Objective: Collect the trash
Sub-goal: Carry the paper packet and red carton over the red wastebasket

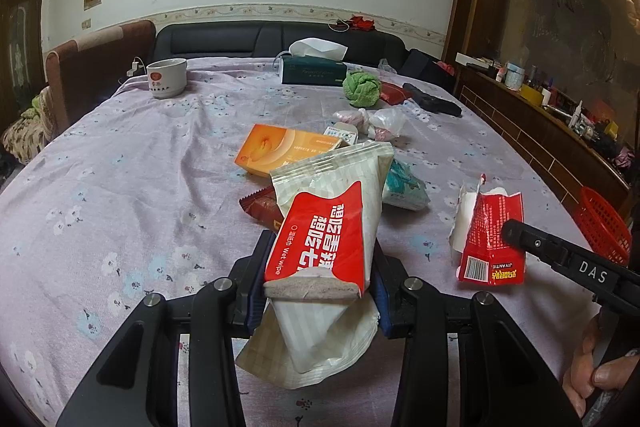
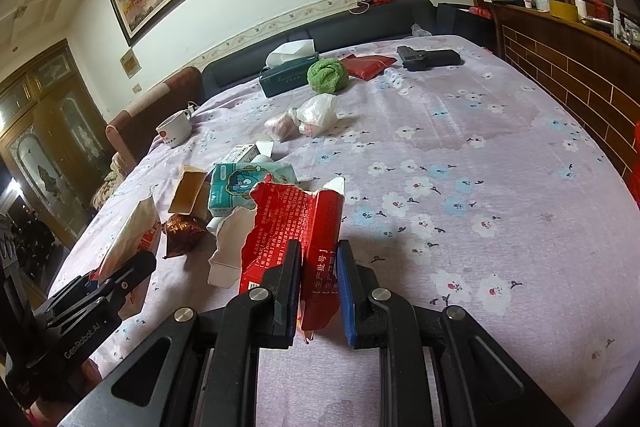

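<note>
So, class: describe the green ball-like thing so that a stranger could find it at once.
Start at the flowery lilac cloth and look to its far end. Beside the dark green tissue box sits the green towel ball, the only fuzzy, round, bright green thing there.

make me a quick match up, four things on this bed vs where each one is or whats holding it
Things:
1. wet wipe pack
2. torn red carton
3. white mug
4. green towel ball

Places:
A. far left, near the headboard
B. in the right gripper
C. beside the dark tissue box
D. in the left gripper

Pairs: 1-D, 2-B, 3-A, 4-C
</note>
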The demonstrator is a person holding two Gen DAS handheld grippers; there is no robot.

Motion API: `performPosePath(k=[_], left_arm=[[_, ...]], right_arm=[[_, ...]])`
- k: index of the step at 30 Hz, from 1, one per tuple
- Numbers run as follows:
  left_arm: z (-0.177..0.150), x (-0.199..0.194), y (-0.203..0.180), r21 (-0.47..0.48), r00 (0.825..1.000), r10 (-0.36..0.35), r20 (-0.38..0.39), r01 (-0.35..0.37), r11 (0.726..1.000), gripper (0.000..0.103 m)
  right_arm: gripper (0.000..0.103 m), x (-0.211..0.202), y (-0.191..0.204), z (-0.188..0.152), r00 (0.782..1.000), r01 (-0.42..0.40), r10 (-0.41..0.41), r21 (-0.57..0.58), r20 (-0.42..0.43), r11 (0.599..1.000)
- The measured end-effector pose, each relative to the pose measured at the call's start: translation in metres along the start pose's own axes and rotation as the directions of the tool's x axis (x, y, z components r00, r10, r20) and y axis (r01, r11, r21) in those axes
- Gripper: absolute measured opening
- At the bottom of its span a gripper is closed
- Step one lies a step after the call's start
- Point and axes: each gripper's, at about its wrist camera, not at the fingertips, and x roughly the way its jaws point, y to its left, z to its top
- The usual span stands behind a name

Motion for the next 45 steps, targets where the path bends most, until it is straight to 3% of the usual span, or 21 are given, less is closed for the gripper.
performPosePath(k=[12, 18, 24, 31, 43, 45], left_arm=[[0.017, -0.014, -0.035, 0.07, 0.998, -0.065, 0.007, 0.065, 0.995, 0.041], [0.03, -0.019, -0.063, 0.107, 0.992, -0.126, 0.001, 0.126, 0.986, 0.041], [0.041, -0.024, -0.104, 0.176, 0.979, -0.203, -0.019, 0.203, 0.963, 0.041], [0.051, -0.02, -0.176, 0.246, 0.942, -0.324, -0.092, 0.337, 0.909, 0.041], [0.055, 0.006, -0.331, 0.275, 0.822, -0.505, -0.262, 0.566, 0.777, 0.041], [0.055, 0.012, -0.351, 0.278, 0.814, -0.512, -0.274, 0.577, 0.768, 0.041]], right_arm=[[0.018, -0.028, -0.017, 0.009, 0.999, 0.023, -0.024, 0.032, 0.032, 0.999], [0.018, -0.075, -0.052, 0.025, 0.986, 0.082, -0.096, 0.101, 0.137, 0.992], [0.018, -0.114, -0.084, 0.032, 0.973, 0.122, -0.149, 0.149, 0.179, 0.981], [0.018, -0.166, -0.149, 0.025, 0.937, 0.21, -0.27, 0.261, 0.223, 0.942], [0.019, -0.232, -0.261, 0.019, 0.867, 0.339, -0.45, 0.412, 0.212, 0.846], [0.019, -0.236, -0.276, 0.021, 0.865, 0.35, -0.462, 0.421, 0.198, 0.836]])
